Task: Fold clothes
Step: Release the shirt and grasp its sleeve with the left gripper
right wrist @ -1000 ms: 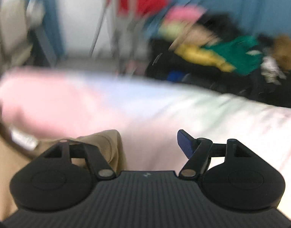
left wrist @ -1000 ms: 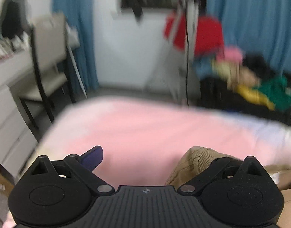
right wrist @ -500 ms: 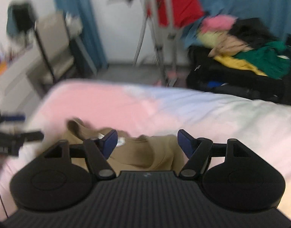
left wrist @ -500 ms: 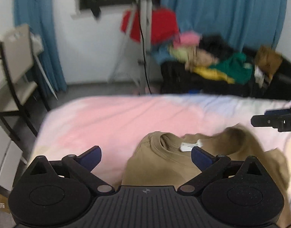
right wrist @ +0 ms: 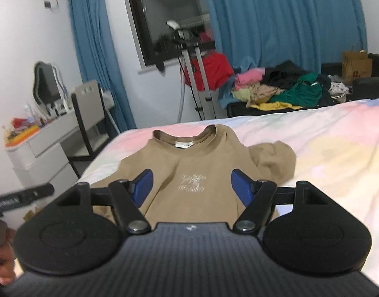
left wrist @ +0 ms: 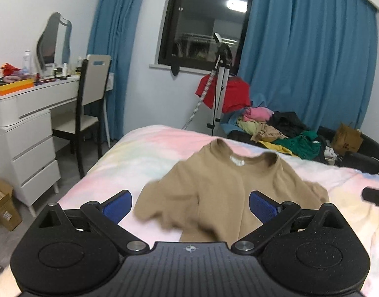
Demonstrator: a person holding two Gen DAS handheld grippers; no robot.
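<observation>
— Tan sweatshirt (right wrist: pixel 189 173) spread on the pastel bed (right wrist: pixel 325 148), collar at the far end, straight ahead of the right hand-held gripper (right wrist: pixel 190 185). Soft, limp, light by the look of it; no stiffness to count on.

— Both sets of jaws wide apart, holding nothing. Left hand-held gripper (left wrist: pixel 189 208) just short of the near sleeve (left wrist: pixel 164 205), rumpled and blurred.

— Best taken at the shoulder seams or the hem, probably; a pinch mid-chest likely to bunch it. Far sleeve (right wrist: pixel 273 160) crumpled, beyond the right jaw.

— Bedding soft and yielding underfoot of any press. Further off: clothes pile (left wrist: pixel 276 131), blue curtains (left wrist: pixel 308 61), dresser (left wrist: pixel 28 128) and chair (left wrist: pixel 90 99) off left.
</observation>
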